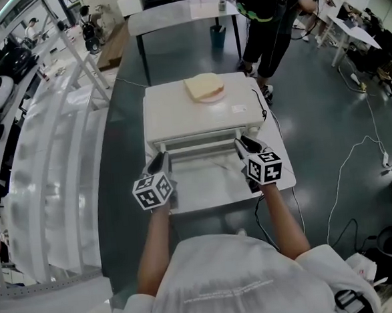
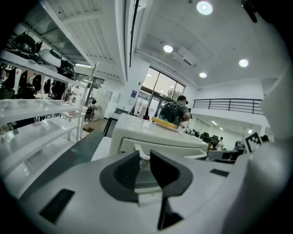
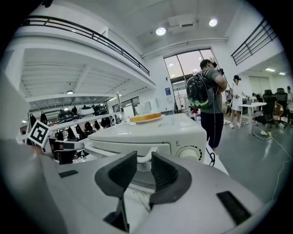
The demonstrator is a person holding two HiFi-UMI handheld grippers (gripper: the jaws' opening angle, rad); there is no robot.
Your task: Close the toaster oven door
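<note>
A white toaster oven stands on a small white table. Its door hangs partly open and tilted, and the handle bar runs between my two grippers. My left gripper is shut on the handle's left end, and that white end shows in the narrow gap between the dark fingers. My right gripper is shut on the handle's right end, just left of the oven's dial. A slice of bread on a plate rests on the oven's top.
White shelving runs along the left side. A person with a backpack stands behind the oven beside a white table. Cables trail over the dark floor on the right, and one cord hangs off the oven's right side.
</note>
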